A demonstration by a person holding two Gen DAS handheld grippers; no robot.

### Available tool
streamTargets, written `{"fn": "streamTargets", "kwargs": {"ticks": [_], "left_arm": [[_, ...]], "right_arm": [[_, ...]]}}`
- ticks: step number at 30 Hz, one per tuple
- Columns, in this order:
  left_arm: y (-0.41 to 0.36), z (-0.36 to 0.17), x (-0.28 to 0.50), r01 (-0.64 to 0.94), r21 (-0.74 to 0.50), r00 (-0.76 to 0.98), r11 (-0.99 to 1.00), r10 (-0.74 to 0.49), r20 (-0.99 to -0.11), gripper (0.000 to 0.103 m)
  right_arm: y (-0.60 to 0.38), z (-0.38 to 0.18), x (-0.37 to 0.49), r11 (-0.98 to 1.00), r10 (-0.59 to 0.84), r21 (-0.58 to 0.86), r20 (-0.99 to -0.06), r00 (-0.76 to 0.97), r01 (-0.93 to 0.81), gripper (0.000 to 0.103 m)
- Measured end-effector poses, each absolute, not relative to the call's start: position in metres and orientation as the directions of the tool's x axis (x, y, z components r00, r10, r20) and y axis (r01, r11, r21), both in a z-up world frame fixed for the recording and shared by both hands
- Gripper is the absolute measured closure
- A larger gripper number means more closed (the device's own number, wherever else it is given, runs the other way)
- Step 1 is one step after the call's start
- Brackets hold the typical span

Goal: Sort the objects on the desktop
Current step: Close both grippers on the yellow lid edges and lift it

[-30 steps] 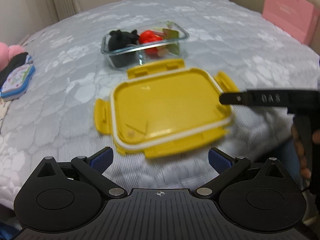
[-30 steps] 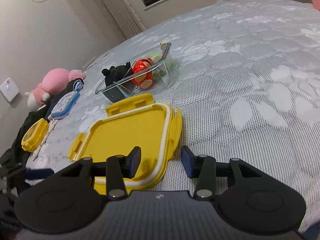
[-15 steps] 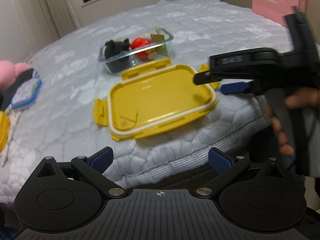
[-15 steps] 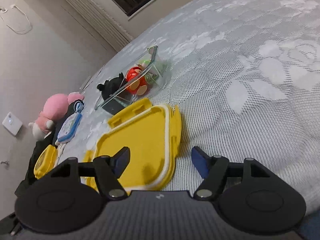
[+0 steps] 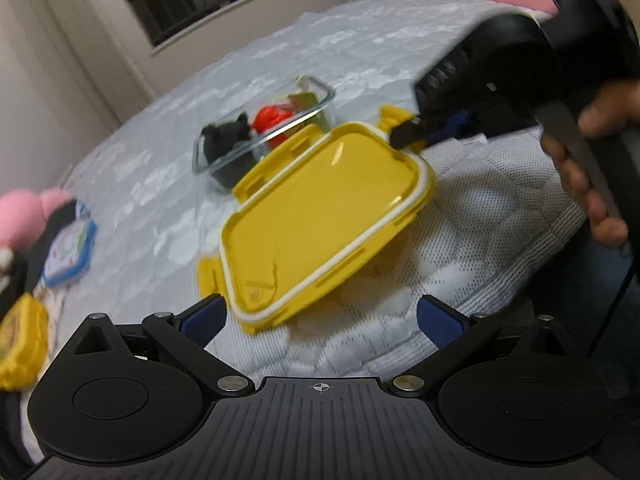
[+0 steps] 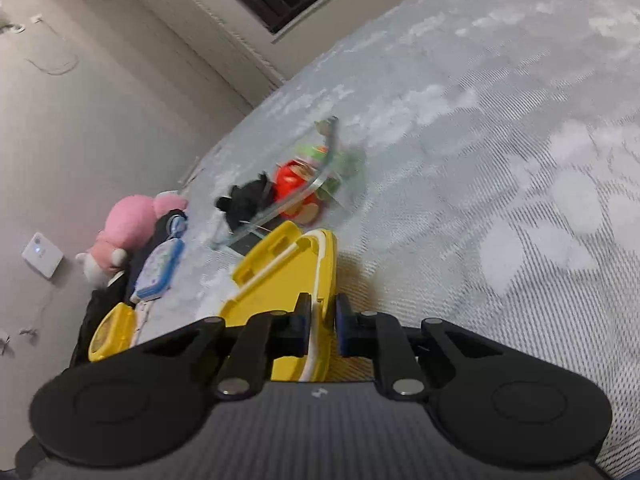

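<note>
The right gripper (image 6: 322, 326) pinches the flat yellow plastic snap-lid (image 5: 320, 216) at its three-o'clock rim, tilting it; light, stiff, slick, so grip deep. The left gripper (image 5: 320, 316) gapes empty.

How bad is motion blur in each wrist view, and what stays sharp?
Left wrist view: the glass container and pink plush are smeared; the yellow lid is softer-edged, the left gripper crisp. Right wrist view: the container's toys blur heavily, the right gripper on the lid's rim stays sharp.
</note>
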State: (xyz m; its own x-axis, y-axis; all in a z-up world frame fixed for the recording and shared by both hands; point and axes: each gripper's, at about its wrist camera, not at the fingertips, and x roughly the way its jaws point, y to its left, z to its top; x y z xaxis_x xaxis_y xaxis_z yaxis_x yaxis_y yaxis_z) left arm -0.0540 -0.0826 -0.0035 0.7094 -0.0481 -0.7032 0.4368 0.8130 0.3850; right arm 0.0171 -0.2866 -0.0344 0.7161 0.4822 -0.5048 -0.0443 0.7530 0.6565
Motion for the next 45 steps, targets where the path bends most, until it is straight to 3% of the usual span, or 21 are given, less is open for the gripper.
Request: {"fn": "streamTargets", "kwargs": {"ticks": [8,21,23,24,25,34,37,39,41,45], "left_arm": [[-0.105,-0.008,-0.064,0.38,0.601,0.852,0.703,-0.014,-0.523,0.0],[-0.091,0.007,-0.021,0.326,0.471,0.874,0.82,-0.071,-0.48,0.001],[-0.083,0.01,-0.021,0.333,0.44,0.871,0.834,-0.093,-0.482,0.024],[-0.08,0.011,-0.018,0.329,0.427,0.864,0.842,-0.086,-0.497,0.065],[-0.075,0.012,-0.014,0.321,0.409,0.853,0.854,-0.073,-0.517,0.071],[-0.02,0.035,-0.003,0.273,0.229,0.845,0.934,-0.119,-0.521,0.08],[0.011,0.045,0.004,0.248,0.119,0.836,0.961,-0.15,-0.528,0.08],[0.036,0.053,0.009,0.222,0.028,0.828,0.975,-0.174,-0.533,0.08],[0.062,0.057,0.016,0.185,-0.067,0.823,0.98,-0.192,-0.535,0.079],[0.115,0.055,0.032,0.085,-0.26,0.808,0.962,-0.219,-0.547,0.079]], "right_arm": [[-0.266,0.008,0.024,0.777,0.528,0.611,-0.498,0.688,-0.154,0.089],[-0.234,0.064,0.029,0.766,0.603,0.562,-0.462,0.65,-0.311,0.084],[-0.228,0.068,0.028,0.767,0.607,0.55,-0.455,0.652,-0.33,0.083],[-0.224,0.07,0.027,0.771,0.604,0.541,-0.453,0.655,-0.336,0.083],[-0.221,0.072,0.027,0.774,0.602,0.533,-0.452,0.658,-0.342,0.082],[-0.189,0.097,0.029,0.763,0.623,0.511,-0.42,0.66,-0.395,0.078],[-0.177,0.116,0.03,0.727,0.66,0.527,-0.361,0.659,-0.439,0.078],[-0.173,0.131,0.027,0.719,0.66,0.522,-0.305,0.687,-0.459,0.074],[-0.166,0.14,0.024,0.742,0.636,0.475,-0.277,0.72,-0.473,0.062],[-0.145,0.119,0.035,0.783,0.598,0.451,-0.355,0.718,-0.429,0.056]]}}
